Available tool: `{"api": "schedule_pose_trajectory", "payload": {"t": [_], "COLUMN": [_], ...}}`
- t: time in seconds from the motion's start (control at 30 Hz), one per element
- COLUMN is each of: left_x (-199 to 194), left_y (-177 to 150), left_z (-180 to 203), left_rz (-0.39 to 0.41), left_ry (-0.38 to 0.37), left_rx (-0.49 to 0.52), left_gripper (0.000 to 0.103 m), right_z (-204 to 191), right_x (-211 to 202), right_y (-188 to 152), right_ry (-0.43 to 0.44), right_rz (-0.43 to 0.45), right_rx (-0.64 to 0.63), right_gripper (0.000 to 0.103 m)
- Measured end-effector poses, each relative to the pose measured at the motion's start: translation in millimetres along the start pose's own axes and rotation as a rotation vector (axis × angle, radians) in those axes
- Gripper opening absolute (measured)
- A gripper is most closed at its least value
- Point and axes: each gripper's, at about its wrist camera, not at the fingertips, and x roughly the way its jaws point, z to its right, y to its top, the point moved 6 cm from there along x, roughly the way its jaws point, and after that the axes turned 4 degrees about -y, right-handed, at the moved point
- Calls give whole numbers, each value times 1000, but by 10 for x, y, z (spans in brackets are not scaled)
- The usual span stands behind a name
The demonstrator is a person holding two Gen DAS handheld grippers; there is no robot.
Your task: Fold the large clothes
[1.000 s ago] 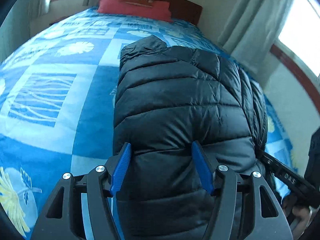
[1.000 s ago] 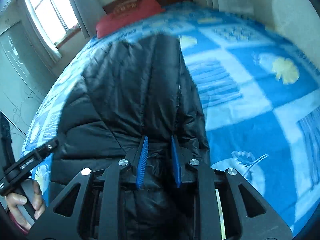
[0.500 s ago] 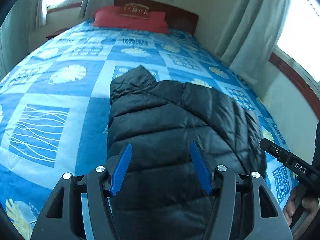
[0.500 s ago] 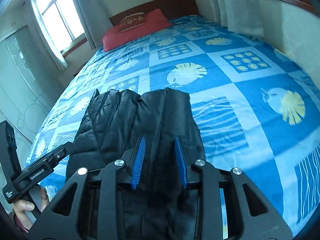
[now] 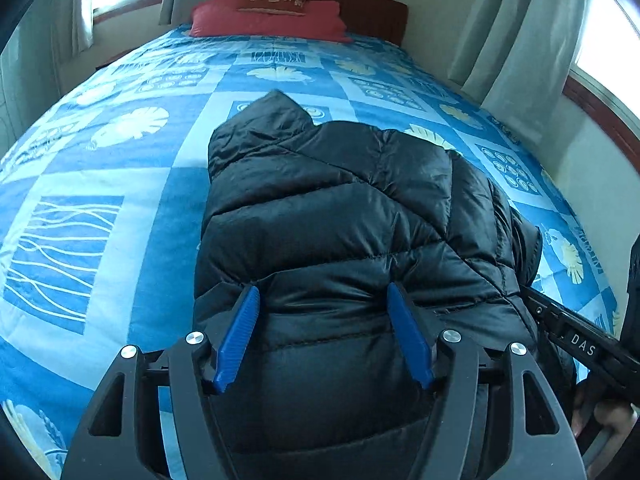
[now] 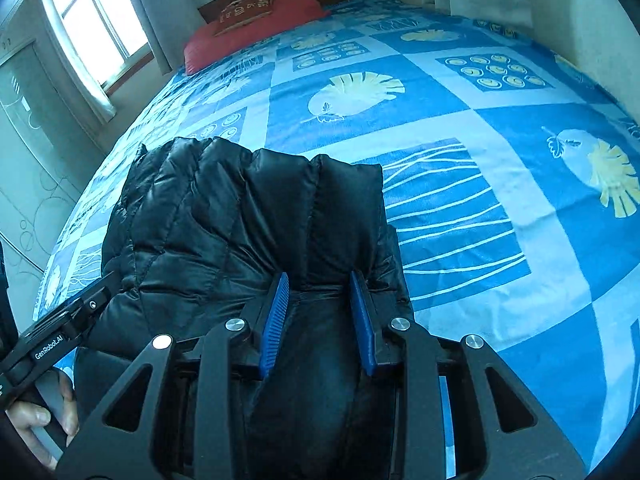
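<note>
A black quilted puffer jacket (image 5: 340, 216) lies folded on the blue patterned bed; it also shows in the right wrist view (image 6: 224, 220). My left gripper (image 5: 322, 300) is wide open over the near part of the jacket, its blue pads astride the fabric without pinching it. My right gripper (image 6: 320, 284) is open, and a thick fold of the jacket bulges between its blue pads. Each gripper's handle shows in the other's view, the right one (image 5: 580, 344) and the left one (image 6: 60, 336).
The bed (image 6: 480, 208) has a blue and white patterned cover, with red pillows (image 5: 268, 20) at a wooden headboard. Curtains and windows are on both sides, a wall (image 5: 600, 184) to the right and a wardrobe (image 6: 28, 152) to the left.
Both grippers rose and drew back from the jacket, then dropped closer again. My right gripper's jaws have widened from nearly shut to open. The jacket has settled flat on the bed.
</note>
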Motion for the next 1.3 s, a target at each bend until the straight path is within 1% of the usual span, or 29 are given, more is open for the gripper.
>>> {"api": "schedule_pose_trajectory", "payload": {"t": [0.2,0.67,0.83,1.0,1.1,1.17,1.23,1.3], "left_x": [70,152,91,-91,-261,-395,-497,-598], "left_y": [-21,-49,-29,-1,-1,-21,-46,-75], "left_z": [-1,-43,-52,-58,-125,-223,-315,-434], "left_rz": [4,29,30,35,42,53,62,64], "left_ry": [20,20,12,7,1,-6,-3,5], "left_rx": [-4,-13,-16,-22,-67,-119,-155,-193], "left_gripper": [66,66,66,66,66,67,69,71], "right_z": [4,48,7,-23,-13,14,69,131], "right_x": [53,138,74,-104,-316,-499,-672,-771], "right_y": [-6,-24,-19,-23,-23,-24,-36,-42], "right_ry": [3,12,-18,-33,-25,-27,-30,-31], "right_rz": [3,44,53,71,91,124,147,149], "right_rx": [7,28,5,-1,32,50,64,84], "right_gripper": [30,30,30,31,36,49,52,54]}}
